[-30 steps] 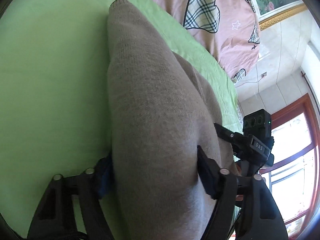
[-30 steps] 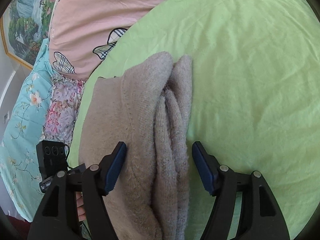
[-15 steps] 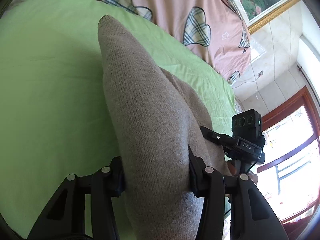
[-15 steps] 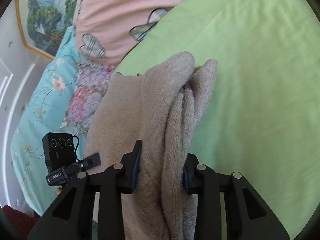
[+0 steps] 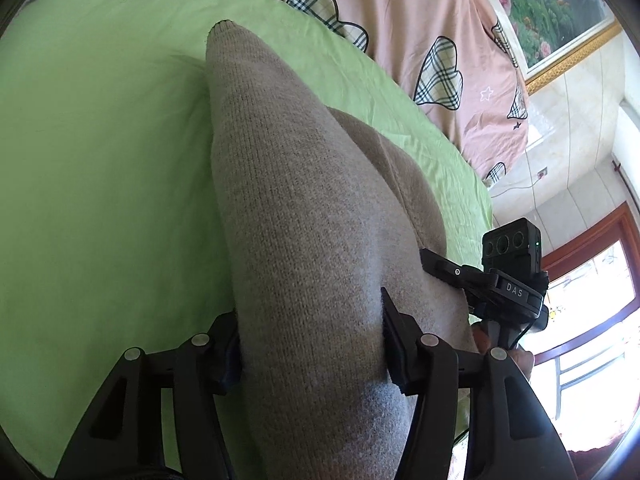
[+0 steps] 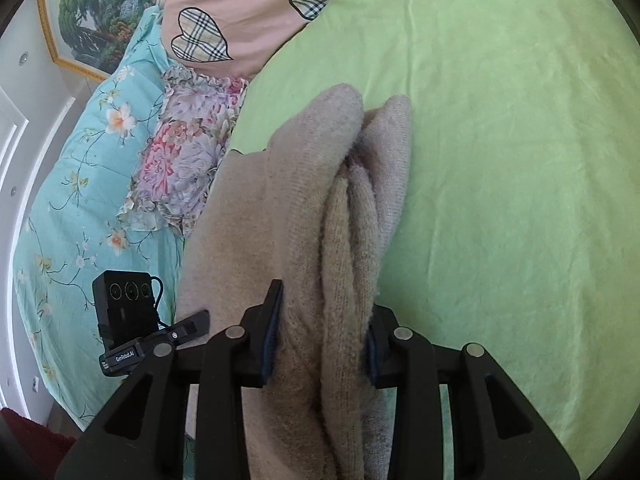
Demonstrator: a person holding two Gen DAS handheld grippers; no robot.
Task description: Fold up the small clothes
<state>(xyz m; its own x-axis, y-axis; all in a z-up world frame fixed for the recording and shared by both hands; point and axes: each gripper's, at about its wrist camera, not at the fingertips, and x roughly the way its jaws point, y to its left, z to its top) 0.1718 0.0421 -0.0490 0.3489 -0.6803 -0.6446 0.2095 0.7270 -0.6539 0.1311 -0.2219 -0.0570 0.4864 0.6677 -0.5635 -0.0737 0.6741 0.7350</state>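
Green bedsheet [image 5: 100,160] bears our beige sweater [image 5: 304,240], folded in layers; left gripper [image 5: 310,354] and right gripper [image 6: 320,336] each clamp it, so we judge placement remains.

We see a light green bedsheet [image 5: 100,168] spread wide across the bed, faintly creased in the right wrist view [image 6: 500,140]. Along its far edge lies a pink quilt [image 5: 420,20] printed with plaid hearts and small stars, also visible at the top of the right wrist view [image 6: 240,12]. Beside the sheet we find a turquoise floral blanket [image 6: 80,168] with a ruffled pink-and-lilac flower-print pillow [image 6: 188,148] resting on it. On the wall hangs a gold-framed landscape painting [image 6: 92,12], seen with flowers in the left wrist view [image 5: 548,4]. A red-framed window [image 5: 592,292] glows with daylight.
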